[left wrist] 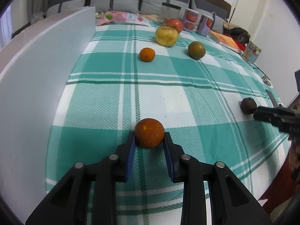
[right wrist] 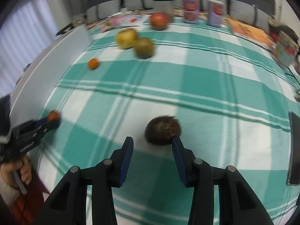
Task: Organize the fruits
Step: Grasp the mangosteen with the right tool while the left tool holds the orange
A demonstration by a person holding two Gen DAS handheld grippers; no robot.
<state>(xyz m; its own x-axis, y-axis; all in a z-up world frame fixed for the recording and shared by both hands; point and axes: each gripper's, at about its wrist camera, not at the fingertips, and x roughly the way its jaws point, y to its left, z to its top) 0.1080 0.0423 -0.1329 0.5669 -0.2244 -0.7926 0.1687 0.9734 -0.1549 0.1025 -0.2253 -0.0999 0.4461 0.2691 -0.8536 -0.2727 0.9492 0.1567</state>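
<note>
My left gripper (left wrist: pixel 149 135) is shut on a rough-skinned orange (left wrist: pixel 149 132) that rests on the green checked cloth (left wrist: pixel 187 103). Its blue pads press on both sides of the fruit. My right gripper (right wrist: pixel 152 140) is open. A dark brown fruit (right wrist: pixel 163 130) lies on the cloth just past its tips, against the right finger and apart from the left one. Farther back lie a small orange (left wrist: pixel 147 54), a greenish orange (left wrist: pixel 196 50), a yellow apple (left wrist: pixel 166 36) and a red apple (left wrist: pixel 174 24). The right wrist view is blurred.
A white board (left wrist: pixel 37 75) stands along the left side of the table. At the far edge are two cans (left wrist: pixel 190 19), leaflets (left wrist: pixel 123 17) and a book (left wrist: pixel 225 40); a tin (left wrist: pixel 252 52) is at the right. A hand (right wrist: pixel 24 170) holds the left gripper.
</note>
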